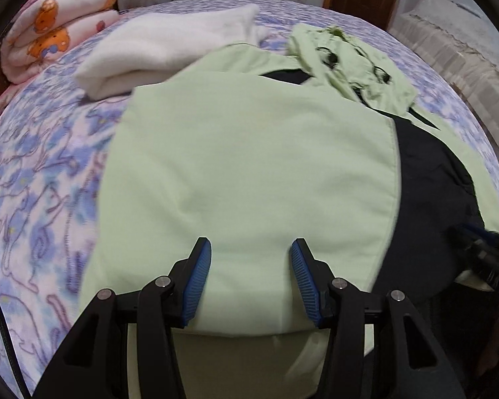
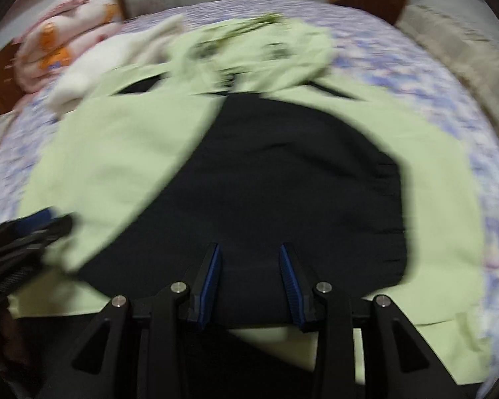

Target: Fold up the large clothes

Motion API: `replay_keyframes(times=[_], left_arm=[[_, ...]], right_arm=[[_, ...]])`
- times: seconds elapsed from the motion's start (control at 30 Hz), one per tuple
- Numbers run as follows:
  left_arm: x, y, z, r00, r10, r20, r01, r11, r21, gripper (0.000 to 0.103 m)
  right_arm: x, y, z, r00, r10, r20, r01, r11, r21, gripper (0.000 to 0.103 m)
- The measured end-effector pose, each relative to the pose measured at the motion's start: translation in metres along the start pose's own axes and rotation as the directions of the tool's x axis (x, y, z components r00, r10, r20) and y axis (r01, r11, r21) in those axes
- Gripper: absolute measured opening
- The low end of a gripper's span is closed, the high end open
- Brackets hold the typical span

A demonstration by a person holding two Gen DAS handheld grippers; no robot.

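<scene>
Currently the light green jacket (image 1: pixel 249 173) lies spread on the bed (image 1: pixel 43 179), dark lining (image 2: pixel 276 186) facing up in the middle. One green front panel is folded over the lining on the left side; the other side lies open, lining exposed. Hood (image 1: pixel 349 60) sits crumpled at the far end, toward the wall.

Left gripper (image 1: pixel 251 249): jaws wide apart, nothing between the pads, hovering over the folded green panel near the hem. Can't tell if the tips touch the cloth.

Right gripper (image 2: pixel 249 256): jaws apart, empty, over the dark lining near the hem. The right view is motion-blurred, so contact is unclear.

White folded blanket (image 1: pixel 169 46) lies beside the jacket's far left corner, touching or just overlapped by it. Pink cartoon-print quilt (image 1: pixel 56 23) is stacked at the bed's far left corner.
</scene>
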State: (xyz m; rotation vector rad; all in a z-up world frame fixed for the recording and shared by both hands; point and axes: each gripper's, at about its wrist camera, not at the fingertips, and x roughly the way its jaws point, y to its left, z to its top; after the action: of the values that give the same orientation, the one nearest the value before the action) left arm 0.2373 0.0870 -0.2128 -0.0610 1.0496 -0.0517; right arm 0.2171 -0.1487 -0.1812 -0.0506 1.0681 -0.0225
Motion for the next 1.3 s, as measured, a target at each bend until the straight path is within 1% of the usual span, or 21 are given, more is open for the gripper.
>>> replay_keyframes(times=[0.03,0.07,0.1,0.17,0.23,0.3,0.37,0.43,0.47,0.53,0.57,0.6,0.73,0.77,0.8,0.87,0.9,1.03,1.13,1.2,1.3], left_arm=[[0.001,0.006,0.002,1.000,-0.001,-0.001,0.001,1.000,-0.006,0.049],[0.002,0.011,0.002,1.000,0.004,-0.001,-0.004,1.000,-0.014,0.049],[0.001,0.015,0.003,1.000,0.009,0.000,-0.009,1.000,-0.016,0.049],[0.001,0.022,0.004,1.000,0.020,0.003,-0.020,1.000,-0.022,0.049],[0.002,0.026,0.005,1.000,0.024,0.002,-0.024,0.999,-0.030,0.049],[0.001,0.027,0.007,1.000,0.025,-0.005,-0.025,0.999,-0.034,0.049],[-0.002,0.027,0.008,1.000,0.030,-0.011,-0.030,0.999,-0.034,0.049],[-0.008,0.028,0.007,0.999,0.036,-0.020,-0.037,0.999,-0.038,0.049],[-0.013,0.030,0.005,0.999,0.036,-0.021,-0.037,0.998,-0.045,0.052],[-0.026,0.034,0.003,0.999,0.035,-0.013,-0.035,0.997,-0.062,0.062],[-0.034,0.036,0.001,0.999,0.036,-0.004,-0.036,0.997,-0.070,0.068],[-0.041,0.037,0.000,0.999,0.037,0.003,-0.037,0.996,-0.075,0.071],[-0.078,0.046,-0.010,0.999,0.042,0.031,-0.039,0.995,-0.093,0.072],[-0.088,0.048,-0.014,0.998,0.044,0.042,-0.040,0.995,-0.097,0.075],[-0.099,0.050,-0.017,0.997,0.048,0.052,-0.043,0.994,-0.100,0.081],[-0.120,0.055,-0.025,0.995,0.055,0.082,-0.046,0.993,-0.108,0.087],[-0.131,0.056,-0.030,0.994,0.056,0.097,-0.045,0.993,-0.109,0.088],[-0.166,0.064,-0.047,0.990,0.064,0.127,-0.049,0.992,-0.116,0.091],[-0.189,0.069,-0.065,0.987,0.063,0.150,-0.045,0.992,-0.117,0.094],[-0.202,0.073,-0.079,0.986,0.059,0.159,-0.040,0.992,-0.119,0.098],[-0.216,0.079,-0.102,0.984,0.061,0.167,-0.040,0.991,-0.125,0.099]], right_arm=[[0.001,-0.015,0.000,0.999,-0.032,-0.001,0.032,0.999,0.031,0.037],[0.002,-0.030,-0.001,1.000,-0.018,-0.005,0.018,0.998,0.065,0.032],[0.002,-0.042,-0.002,1.000,0.020,-0.012,-0.019,0.995,0.097,0.023],[-0.001,-0.054,-0.004,0.999,0.043,-0.010,-0.041,0.991,0.127,0.015],[-0.006,-0.052,-0.006,0.999,0.036,-0.002,-0.036,0.991,0.128,0.015],[-0.008,-0.047,-0.006,1.000,0.014,0.000,-0.014,0.993,0.114,0.018],[-0.013,-0.042,-0.009,1.000,-0.004,0.008,0.003,0.994,0.111,0.018],[-0.020,-0.040,-0.009,1.000,0.002,0.013,-0.003,0.993,0.118,0.019],[-0.024,-0.038,-0.009,1.000,0.005,0.016,-0.007,0.992,0.124,0.019],[-0.036,-0.038,-0.013,1.000,0.014,0.025,-0.018,0.990,0.139,0.021],[-0.040,-0.038,-0.011,0.999,0.015,0.033,-0.020,0.989,0.150,0.024],[-0.045,-0.038,-0.009,0.999,0.012,0.037,-0.018,0.986,0.165,0.027],[-0.076,-0.034,-0.003,0.996,0.057,0.065,-0.069,0.977,0.202,0.027],[-0.086,-0.032,-0.003,0.995,0.056,0.076,-0.070,0.978,0.196,0.028],[-0.095,-0.031,-0.003,0.995,0.057,0.088,-0.072,0.979,0.191,0.031],[-0.115,-0.031,-0.006,0.992,0.053,0.112,-0.073,0.981,0.180,0.039],[-0.124,-0.030,-0.009,0.991,0.050,0.124,-0.072,0.982,0.174,0.042],[-0.161,-0.035,-0.025,0.987,0.037,0.158,-0.059,0.988,0.141,0.045],[-0.182,-0.041,-0.043,0.986,0.031,0.165,-0.050,0.993,0.110,0.048],[-0.192,-0.044,-0.056,0.986,0.024,0.166,-0.039,0.995,0.088,0.052],[-0.206,-0.049,-0.078,0.986,0.012,0.167,-0.020,0.999,0.046,0.055]])
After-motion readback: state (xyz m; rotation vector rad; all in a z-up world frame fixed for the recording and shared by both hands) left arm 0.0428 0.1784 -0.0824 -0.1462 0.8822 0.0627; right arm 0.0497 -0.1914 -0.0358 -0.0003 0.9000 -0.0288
